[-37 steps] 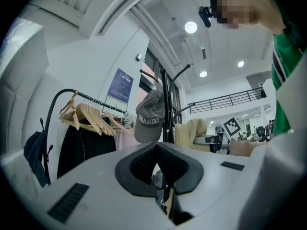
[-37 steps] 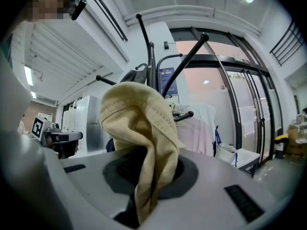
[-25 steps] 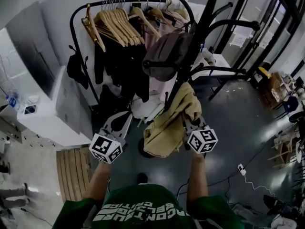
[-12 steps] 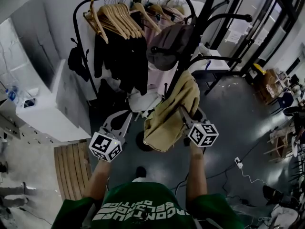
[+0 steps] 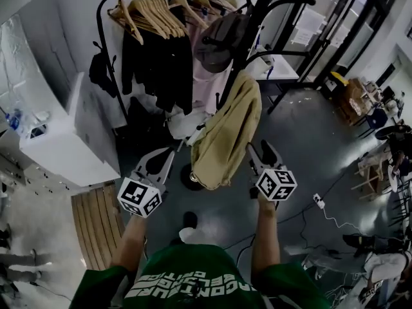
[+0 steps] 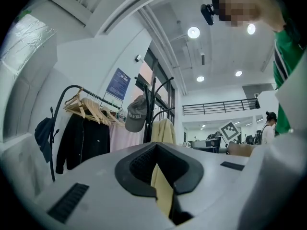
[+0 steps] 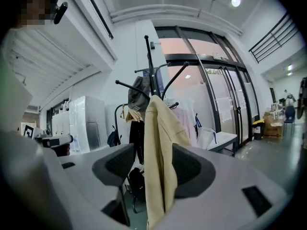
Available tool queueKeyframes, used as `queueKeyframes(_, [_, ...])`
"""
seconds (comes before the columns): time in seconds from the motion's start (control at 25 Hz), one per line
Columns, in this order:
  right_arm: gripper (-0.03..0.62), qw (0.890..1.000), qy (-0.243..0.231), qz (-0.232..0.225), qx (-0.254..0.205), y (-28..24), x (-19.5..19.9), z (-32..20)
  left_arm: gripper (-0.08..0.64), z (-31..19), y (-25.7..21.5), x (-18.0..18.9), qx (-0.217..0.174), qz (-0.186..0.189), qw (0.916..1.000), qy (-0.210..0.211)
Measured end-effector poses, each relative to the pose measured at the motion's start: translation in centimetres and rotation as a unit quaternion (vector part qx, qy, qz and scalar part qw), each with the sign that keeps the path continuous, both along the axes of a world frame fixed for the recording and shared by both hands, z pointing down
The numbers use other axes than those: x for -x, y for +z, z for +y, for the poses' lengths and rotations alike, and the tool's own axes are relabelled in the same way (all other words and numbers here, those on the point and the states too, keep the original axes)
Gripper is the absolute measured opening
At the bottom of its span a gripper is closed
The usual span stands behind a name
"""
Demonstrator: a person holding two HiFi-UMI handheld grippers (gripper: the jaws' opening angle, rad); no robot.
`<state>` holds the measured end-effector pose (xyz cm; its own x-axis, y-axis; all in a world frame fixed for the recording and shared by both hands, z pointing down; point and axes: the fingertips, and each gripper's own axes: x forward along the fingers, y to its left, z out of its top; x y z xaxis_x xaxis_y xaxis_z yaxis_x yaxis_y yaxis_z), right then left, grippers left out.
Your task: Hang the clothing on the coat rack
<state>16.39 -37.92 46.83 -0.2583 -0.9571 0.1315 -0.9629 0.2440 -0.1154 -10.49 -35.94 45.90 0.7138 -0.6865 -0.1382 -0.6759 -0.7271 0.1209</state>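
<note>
The beige jacket (image 5: 225, 131) hangs full length from a hook of the black coat rack (image 5: 254, 24), under a grey cap (image 5: 215, 40). My right gripper (image 5: 259, 148) stands just right of the jacket's lower half. Its jaws have just been opening and are wide apart. In the right gripper view the jacket (image 7: 160, 143) shows between the pads, and neither pad presses on it. My left gripper (image 5: 172, 153) is left of the jacket's hem, its fingertips together and holding nothing. The left gripper view shows the jacket (image 6: 163, 131) and cap (image 6: 135, 114) farther off.
A black garment rail (image 5: 158, 24) with wooden hangers and dark clothes stands behind the rack. Left of me are a white cabinet (image 5: 58, 147) and a wooden pallet (image 5: 96, 227). A power strip and cable (image 5: 320, 201) lie on the floor at right. A white table (image 5: 280, 69) stands beyond.
The right jaws have opened and let go of the jacket, which now hangs straight from the rack. Both grippers have drawn back toward me from the rack.
</note>
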Motion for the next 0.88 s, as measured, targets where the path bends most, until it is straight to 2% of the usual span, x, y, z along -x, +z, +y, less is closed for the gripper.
queueKeyframes(0.16, [0.239,1.000,-0.001,0.000,0.007,0.8,0.4,4.6,0.005,2.7,0.6,0.1,0.004,0.005,0.9999,0.008])
queueKeyframes(0.48, [0.050,0.999,0.032,0.015,-0.002,0.4,0.1,11.4,0.003,6.5,1.6,0.2,0.005,-0.005,0.9999,0.009])
queueKeyframes(0.6, [0.024,0.999,0.036,0.031,0.007,1.1,0.3,12.6,0.004,7.0,1.2,1.0,-0.001,0.001,1.0000,0.003])
queueKeyframes(0.88, [0.009,1.000,0.013,0.018,0.010,1.7,1.7,13.7,0.003,7.8,-0.3,1.0,-0.021,0.018,0.9995,-0.016])
